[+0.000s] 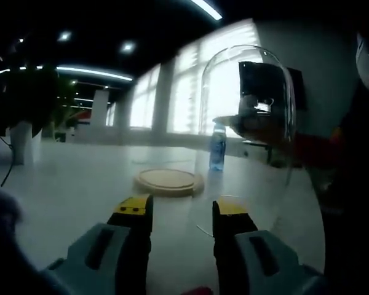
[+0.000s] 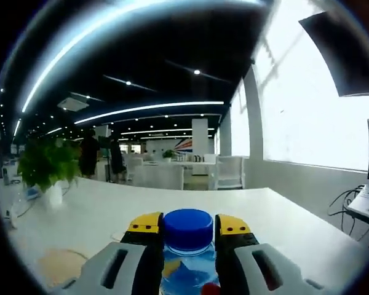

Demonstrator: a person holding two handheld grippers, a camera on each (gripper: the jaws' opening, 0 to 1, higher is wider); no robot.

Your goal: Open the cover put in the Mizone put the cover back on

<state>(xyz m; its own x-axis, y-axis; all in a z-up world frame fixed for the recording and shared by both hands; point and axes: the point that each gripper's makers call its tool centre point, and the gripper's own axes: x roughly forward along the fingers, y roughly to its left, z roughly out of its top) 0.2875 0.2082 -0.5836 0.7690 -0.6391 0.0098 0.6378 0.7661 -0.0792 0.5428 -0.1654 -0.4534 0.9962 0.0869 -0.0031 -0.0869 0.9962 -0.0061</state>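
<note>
Currently the right gripper has its jaws closed on the neck of the Mizone bottle, just under the blue cap, and holds it above the white table. Left gripper: jaws parted, nothing between them. Beyond it the wooden base lies bare on the table. The glass cover is off the base, raised and tilted to the side; its support is hard to make out. Judgement: cover opened; bottle placement and re-covering remain.
</note>
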